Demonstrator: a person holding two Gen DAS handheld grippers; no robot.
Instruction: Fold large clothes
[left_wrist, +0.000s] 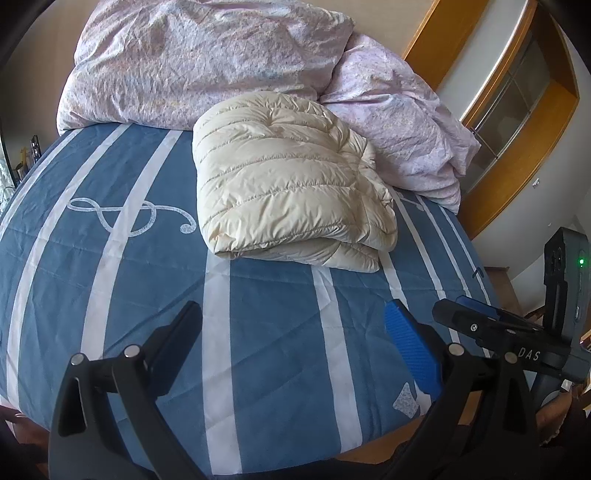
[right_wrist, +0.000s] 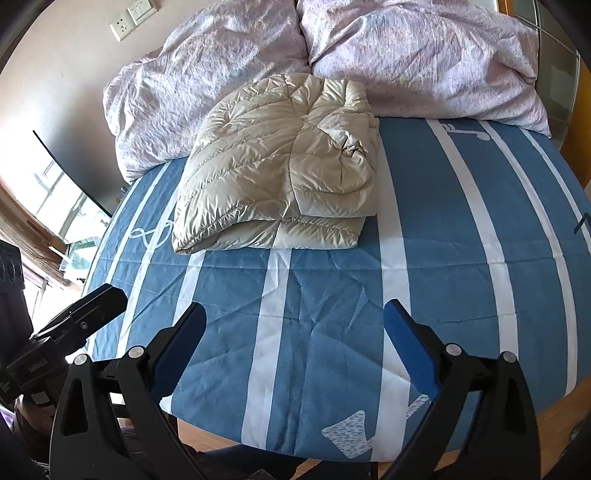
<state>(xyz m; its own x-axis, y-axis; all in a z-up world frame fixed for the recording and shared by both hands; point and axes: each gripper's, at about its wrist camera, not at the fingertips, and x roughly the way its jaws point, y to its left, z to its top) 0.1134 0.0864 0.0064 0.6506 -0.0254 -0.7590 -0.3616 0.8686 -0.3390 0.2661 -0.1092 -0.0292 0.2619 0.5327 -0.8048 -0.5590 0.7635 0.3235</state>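
On the blue striped bed sheet (left_wrist: 258, 314), toward the head of the bed, the cream puffer jacket (left_wrist: 288, 181) lies folded into a thick, roughly rectangular bundle, its far edge touching the heaped pink duvet (left_wrist: 207, 62). Both claws hang back near the foot of the bed, well apart from the jacket: the left gripper (left_wrist: 295, 347) has its jaws spread wide and holds nothing, and the right gripper (right_wrist: 295, 347) likewise stands wide apart and empty, with only sheet between its blue pads (right_wrist: 410, 350). Judging by how the bundle lies, the fold looks finished or nearly so. The risk from here is the jacket itself: the slick, air-filled quilting tends to spring back, so the top layer (right_wrist: 332, 162), which sits slightly askew with a bunched corner, could slide off or puff open if nudged. A pinch that catches only one layer would peel the stack apart, and a low reach could snag the sheet instead.
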